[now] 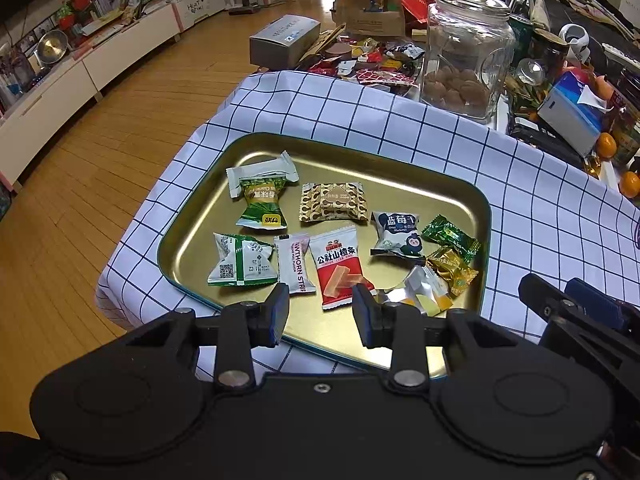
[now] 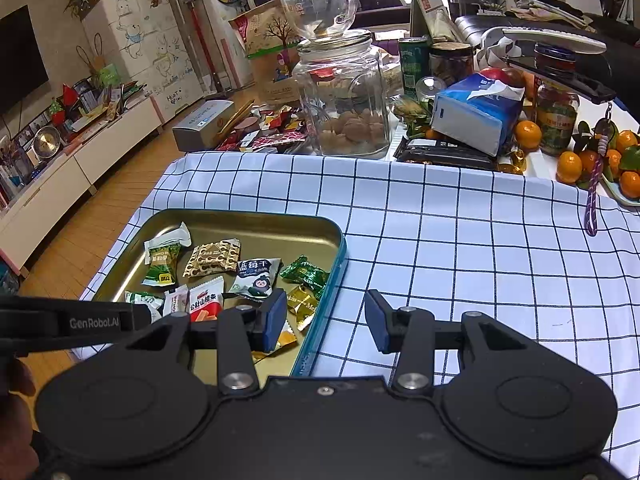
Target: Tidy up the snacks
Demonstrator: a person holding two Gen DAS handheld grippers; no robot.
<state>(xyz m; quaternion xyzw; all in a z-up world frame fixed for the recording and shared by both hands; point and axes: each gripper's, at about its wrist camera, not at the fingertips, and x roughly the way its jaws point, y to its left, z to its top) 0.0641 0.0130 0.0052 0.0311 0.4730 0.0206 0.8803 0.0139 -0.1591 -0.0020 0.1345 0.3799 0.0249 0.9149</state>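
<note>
Since every wrapped snack already lies in the gold tin tray [image 1: 192, 216] on our checked cloth [image 2: 440, 216], we hold both claws idle above it. Leftmost, two green pouches [image 1: 258, 204] overlap a white one, then the pink hawthorn strip [image 1: 294, 262] and the red hawthorn bar [image 1: 340, 268] lie side by side, and the blueberry packet [image 1: 396, 234] and gold candy [image 1: 452, 268] sit at the right. Our left gripper [image 1: 322, 316] hangs released over the tray's near edge, grasping nothing; our right gripper [image 2: 326, 322] stands released too, straddling the tray's teal rim, likely finished.
</note>
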